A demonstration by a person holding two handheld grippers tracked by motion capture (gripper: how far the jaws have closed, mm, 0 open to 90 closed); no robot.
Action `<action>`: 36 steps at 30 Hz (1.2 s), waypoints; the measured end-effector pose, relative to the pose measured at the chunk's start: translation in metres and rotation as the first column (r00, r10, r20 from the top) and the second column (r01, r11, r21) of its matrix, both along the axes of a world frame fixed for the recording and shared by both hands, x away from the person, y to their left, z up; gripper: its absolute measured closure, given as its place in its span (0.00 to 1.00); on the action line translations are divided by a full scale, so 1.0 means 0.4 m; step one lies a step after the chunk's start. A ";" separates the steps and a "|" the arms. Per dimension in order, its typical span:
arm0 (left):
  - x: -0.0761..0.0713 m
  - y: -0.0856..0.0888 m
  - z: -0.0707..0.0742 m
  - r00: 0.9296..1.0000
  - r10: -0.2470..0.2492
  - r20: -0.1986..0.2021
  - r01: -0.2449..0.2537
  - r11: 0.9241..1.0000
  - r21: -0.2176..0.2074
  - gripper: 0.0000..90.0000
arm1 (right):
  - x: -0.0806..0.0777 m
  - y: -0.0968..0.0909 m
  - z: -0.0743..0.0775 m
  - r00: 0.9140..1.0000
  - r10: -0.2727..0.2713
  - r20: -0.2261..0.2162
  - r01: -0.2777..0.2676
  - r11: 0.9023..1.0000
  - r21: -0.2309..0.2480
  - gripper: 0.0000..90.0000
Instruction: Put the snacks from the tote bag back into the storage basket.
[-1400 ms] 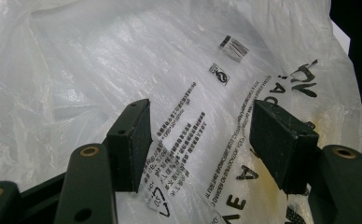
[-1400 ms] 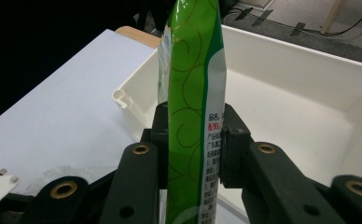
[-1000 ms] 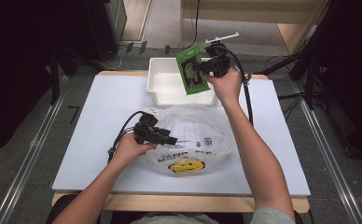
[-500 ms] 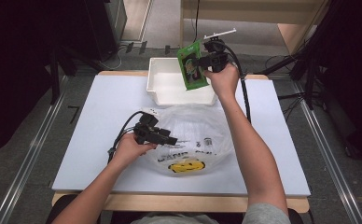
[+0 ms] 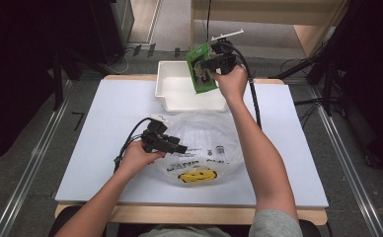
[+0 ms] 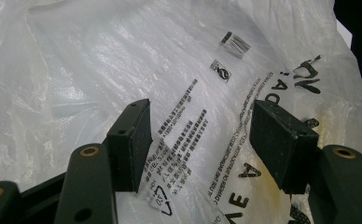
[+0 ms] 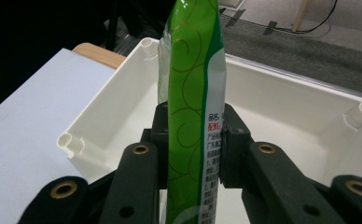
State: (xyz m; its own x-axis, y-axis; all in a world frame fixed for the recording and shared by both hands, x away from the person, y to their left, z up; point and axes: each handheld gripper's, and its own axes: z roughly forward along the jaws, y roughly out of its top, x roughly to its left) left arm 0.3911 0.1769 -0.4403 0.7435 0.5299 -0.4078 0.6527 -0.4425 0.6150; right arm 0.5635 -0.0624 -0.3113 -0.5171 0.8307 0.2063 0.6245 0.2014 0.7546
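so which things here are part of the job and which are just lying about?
In the job:
- green packet, clamped in the right gripper
- white bin below it
- plastic bag, with the left gripper open against it

Lying about:
- cables on the floor beyond the table

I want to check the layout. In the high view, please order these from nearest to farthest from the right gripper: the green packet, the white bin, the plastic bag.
1. Green packet: clamped in the right gripper, over the bin.
2. White bin: just below, at the table's far edge.
3. Plastic bag: nearer the person, mid-table.
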 end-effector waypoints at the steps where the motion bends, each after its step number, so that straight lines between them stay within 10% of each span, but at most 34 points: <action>1: 0.000 0.000 0.000 1.000 0.000 -0.001 0.000 1.000 0.000 0.44 | 0.002 0.002 0.002 1.000 0.000 0.007 0.000 1.000 -0.002 0.83; 36: 0.002 0.012 0.000 1.000 -0.007 -0.011 0.006 1.000 -0.019 0.46 | 0.171 0.066 -0.029 0.997 -0.075 -0.014 0.075 0.997 -0.006 0.83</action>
State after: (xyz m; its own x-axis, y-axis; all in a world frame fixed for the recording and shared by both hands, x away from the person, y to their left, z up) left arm 0.3920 0.1818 -0.4402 0.7424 0.5170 -0.4261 0.6566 -0.4349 0.6163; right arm 0.6321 -0.0361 -0.3231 -0.4507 0.8679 0.2088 0.6485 0.1576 0.7447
